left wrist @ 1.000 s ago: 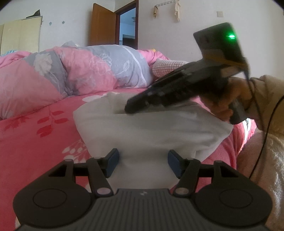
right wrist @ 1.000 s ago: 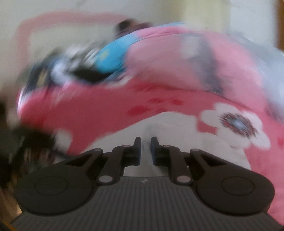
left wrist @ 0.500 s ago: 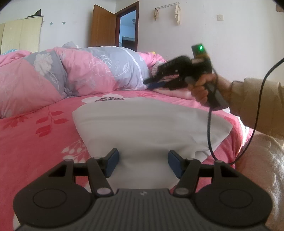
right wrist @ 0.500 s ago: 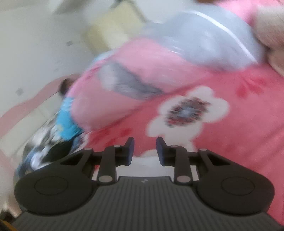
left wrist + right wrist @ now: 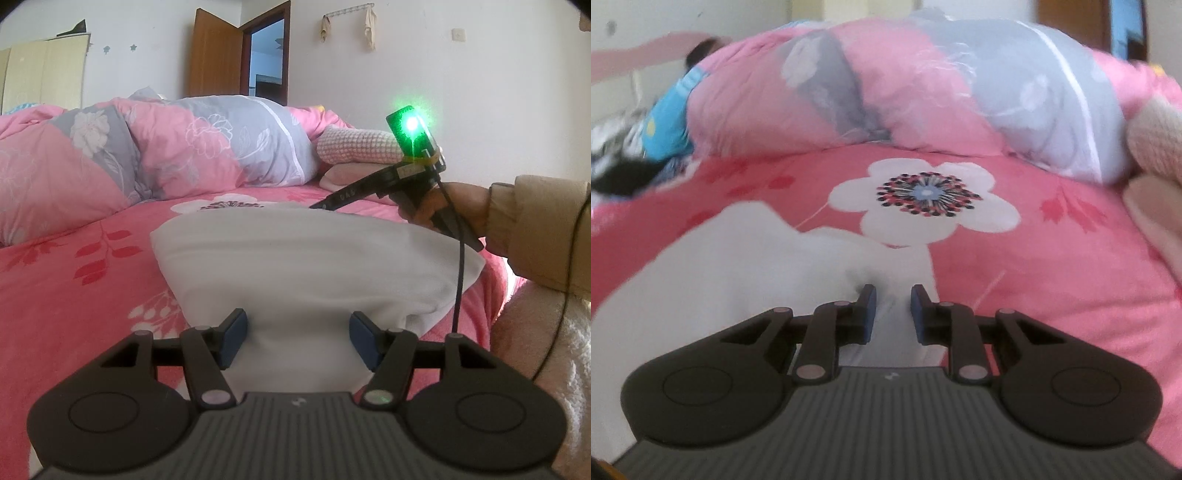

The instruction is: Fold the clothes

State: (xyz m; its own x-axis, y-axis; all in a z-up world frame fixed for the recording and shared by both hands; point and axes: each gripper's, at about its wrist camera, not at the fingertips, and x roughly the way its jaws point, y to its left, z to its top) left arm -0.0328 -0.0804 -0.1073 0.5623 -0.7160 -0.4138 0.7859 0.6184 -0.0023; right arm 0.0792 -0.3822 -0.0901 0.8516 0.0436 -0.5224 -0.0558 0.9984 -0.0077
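Pink bedsheet (image 5: 74,295), left gripper (image 5: 297,338) released astride white garment (image 5: 295,258), right gripper (image 5: 889,314) released, closing.

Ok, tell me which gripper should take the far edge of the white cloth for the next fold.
Right. The right gripper is at the white cloth's far edge, jaws slightly apart. The left gripper straddles the near edge, probably best left there.

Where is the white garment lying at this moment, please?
The white garment lies on the pink flowered bedsheet, just before the printed white flower, with the left gripper at its near edge.
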